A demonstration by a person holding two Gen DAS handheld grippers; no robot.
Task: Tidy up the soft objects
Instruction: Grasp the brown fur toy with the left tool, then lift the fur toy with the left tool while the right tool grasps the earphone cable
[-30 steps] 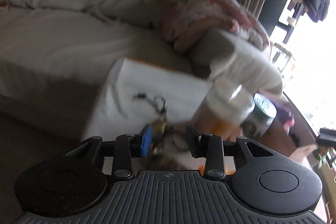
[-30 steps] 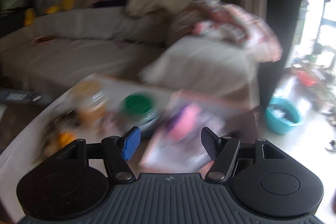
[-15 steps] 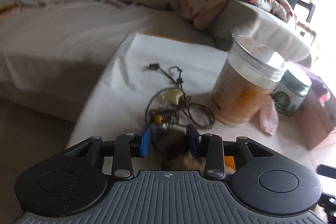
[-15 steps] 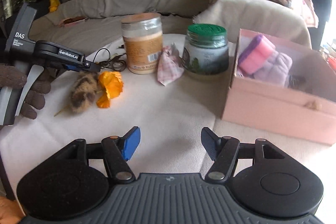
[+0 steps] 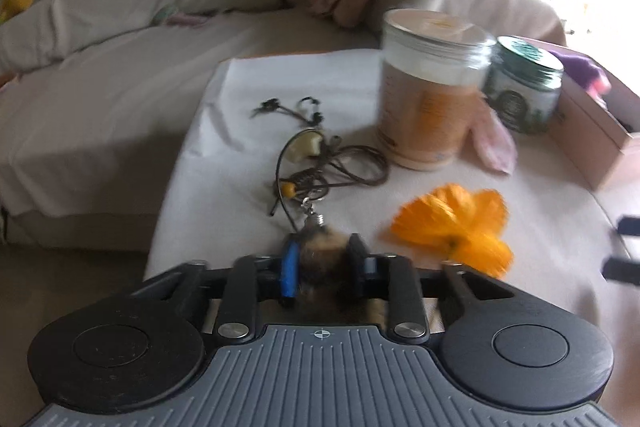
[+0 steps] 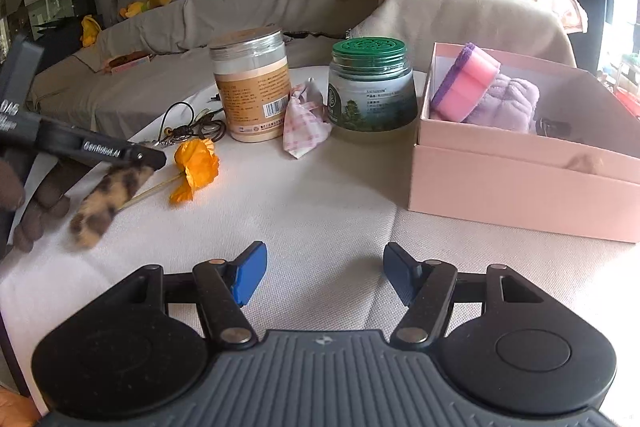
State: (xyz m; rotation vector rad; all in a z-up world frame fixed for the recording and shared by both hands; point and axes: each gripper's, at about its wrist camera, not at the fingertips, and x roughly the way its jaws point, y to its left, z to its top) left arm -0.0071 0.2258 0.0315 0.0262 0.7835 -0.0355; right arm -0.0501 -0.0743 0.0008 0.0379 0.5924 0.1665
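A furry leopard-spotted tail charm [image 5: 324,259] lies on the white-covered table [image 6: 320,195], and the jaws of my left gripper [image 5: 323,261] are closing on its upper end, pads pressing the fur. In the right wrist view the tail [image 6: 108,199] hangs from the left gripper [image 6: 152,161] toward the table's left edge. Beside it lies an orange fabric flower [image 6: 196,163]. My right gripper [image 6: 324,275] is open above bare cloth with nothing between its fingers. A pink box [image 6: 500,179] at the right holds a pink-and-purple sponge [image 6: 466,83] and a lilac cloth [image 6: 504,103].
An orange-labelled jar [image 6: 252,87] and a green-lidded jar [image 6: 372,87] stand at the back of the table, with a pink checked cloth [image 6: 304,127] between them. A tangled cord with beads [image 5: 320,167] lies beyond the tail. A sofa [image 6: 240,11] piled with blankets runs behind.
The left jaws have narrowed onto the furry tail, and the left gripper has swung so the orange flower now shows at its right. The right gripper sank toward the table, then stayed still.
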